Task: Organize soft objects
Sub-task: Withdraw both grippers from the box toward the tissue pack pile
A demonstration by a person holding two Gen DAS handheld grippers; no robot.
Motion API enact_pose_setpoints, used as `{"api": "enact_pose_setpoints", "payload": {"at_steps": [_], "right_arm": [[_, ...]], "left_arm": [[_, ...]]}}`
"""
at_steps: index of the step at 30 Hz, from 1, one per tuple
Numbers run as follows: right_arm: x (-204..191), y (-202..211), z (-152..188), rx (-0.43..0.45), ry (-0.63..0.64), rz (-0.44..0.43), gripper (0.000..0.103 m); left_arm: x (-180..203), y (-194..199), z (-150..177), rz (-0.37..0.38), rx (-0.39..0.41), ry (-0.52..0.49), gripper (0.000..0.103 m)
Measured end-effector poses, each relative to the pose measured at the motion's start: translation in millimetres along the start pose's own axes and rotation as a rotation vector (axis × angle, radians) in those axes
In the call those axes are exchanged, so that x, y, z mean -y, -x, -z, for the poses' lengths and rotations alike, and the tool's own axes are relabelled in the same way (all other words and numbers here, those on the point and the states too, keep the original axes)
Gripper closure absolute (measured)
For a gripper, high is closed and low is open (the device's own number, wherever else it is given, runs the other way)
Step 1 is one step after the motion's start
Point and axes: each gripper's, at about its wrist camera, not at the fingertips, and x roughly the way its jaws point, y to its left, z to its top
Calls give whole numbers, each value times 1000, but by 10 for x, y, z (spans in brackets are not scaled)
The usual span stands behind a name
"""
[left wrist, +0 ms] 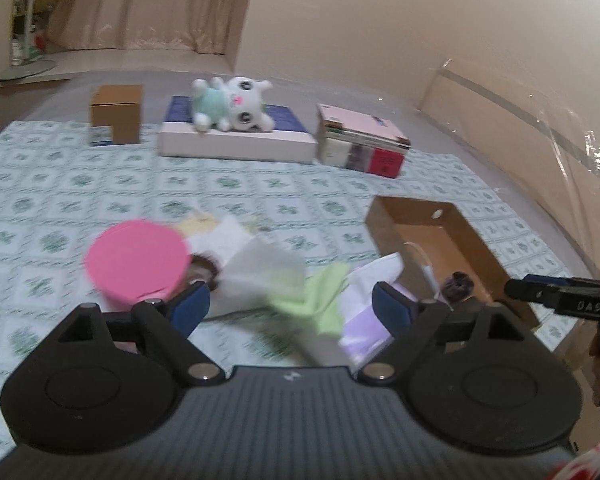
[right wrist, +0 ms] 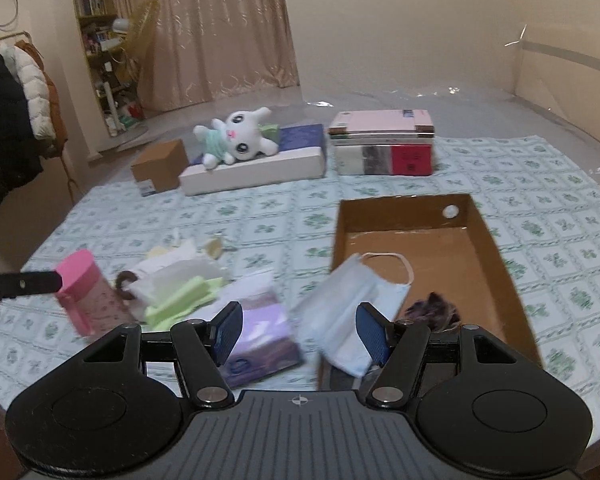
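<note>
A pile of soft things lies on the patterned cloth: a green cloth [left wrist: 320,296] [right wrist: 180,300], white tissues [left wrist: 260,268] [right wrist: 176,272], a purple tissue pack [right wrist: 260,332] [left wrist: 364,328] and a brown hair tie [right wrist: 126,280]. A blue face mask [right wrist: 352,312] hangs over the near left wall of an open cardboard box [right wrist: 484,248] [left wrist: 440,248]. A dark scrunchie [right wrist: 432,312] [left wrist: 458,284] lies in the box. My left gripper [left wrist: 292,304] is open above the pile. My right gripper [right wrist: 300,332] is open above the tissue pack and mask.
A pink round box [left wrist: 136,260] [right wrist: 88,292] stands left of the pile. At the back are a white plush cat [left wrist: 236,104] [right wrist: 236,136] on a flat white box [left wrist: 236,144], a small brown carton [left wrist: 116,120] and stacked books [left wrist: 364,144] [right wrist: 384,144].
</note>
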Motion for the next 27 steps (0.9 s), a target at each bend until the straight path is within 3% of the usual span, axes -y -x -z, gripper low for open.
{"api": "enact_pose_setpoints", "payload": {"at_steps": [9, 15, 22, 27], "right_arm": [[-408, -85, 233, -44, 16, -45, 40], [-582, -165, 248, -58, 50, -57, 40], [-861, -314, 238, -54, 168, -76, 40], [-1091, -544, 265, -73, 310, -106, 40]], "left_arm": [[-385, 273, 208, -52, -5, 32, 16], [-449, 297, 242, -58, -5, -2, 17], [-404, 161, 211, -26, -31, -107, 17], [-402, 3, 146, -18, -58, -247, 17]]}}
